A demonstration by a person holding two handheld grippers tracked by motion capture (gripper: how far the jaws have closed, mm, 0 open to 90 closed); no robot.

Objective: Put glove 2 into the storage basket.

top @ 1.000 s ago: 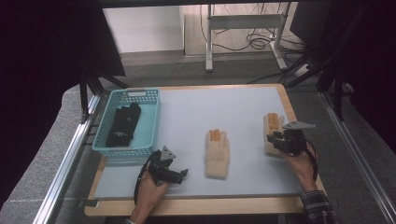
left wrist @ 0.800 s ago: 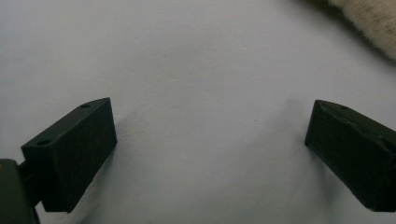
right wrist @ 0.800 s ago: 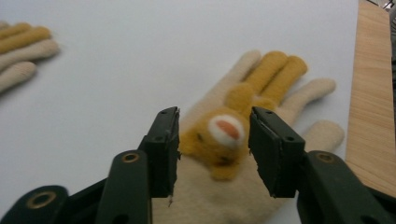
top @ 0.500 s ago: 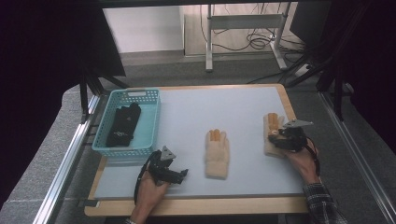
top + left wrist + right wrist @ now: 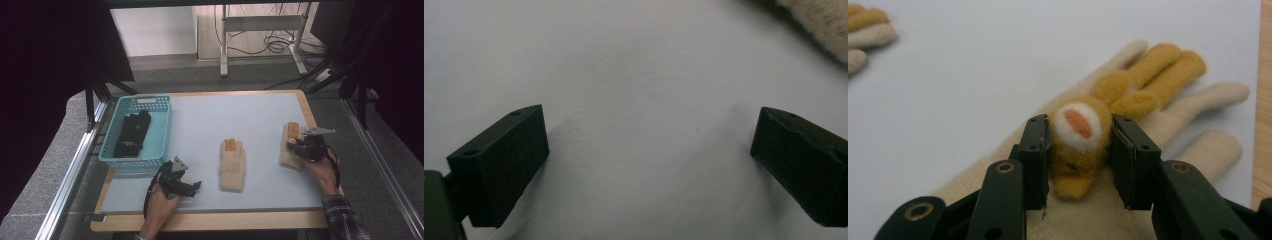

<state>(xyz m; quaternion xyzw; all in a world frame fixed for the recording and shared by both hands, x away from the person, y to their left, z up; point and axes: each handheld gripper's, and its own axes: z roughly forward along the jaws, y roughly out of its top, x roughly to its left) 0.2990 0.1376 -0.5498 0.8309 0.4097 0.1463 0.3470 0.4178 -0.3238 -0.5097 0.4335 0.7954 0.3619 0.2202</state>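
Change since the earlier frames: the right gripper [image 5: 298,148] has settled a little lower and closer onto the right glove [image 5: 290,147]; the left gripper [image 5: 187,185] stays where it was, and both gloves and the basket lie unshifted.

Right gripper [image 5: 1080,150]: jaws closed against either side of the ochre plush animal head [image 5: 1079,135] sewn to the back of the right glove [image 5: 1168,120]. The head has a white muzzle with an orange spot and is pinched between the pads. The glove lies flat, cream with ochre middle fingers, near the right edge of the table [image 5: 250,112], fingers pointing away from the person.

Left gripper [image 5: 649,160]: jaws set wide apart, nothing between them, low over bare table surface [image 5: 624,75] near the front edge. A corner of cream fabric shows at the top right of its view.

Middle glove [image 5: 233,162]: cream, ochre fingertips, flat on the table between the two grippers, just right of the left gripper and untouched.

Basket [image 5: 111,152]: teal plastic, at the table's left, holding a dark glove [image 5: 132,132].
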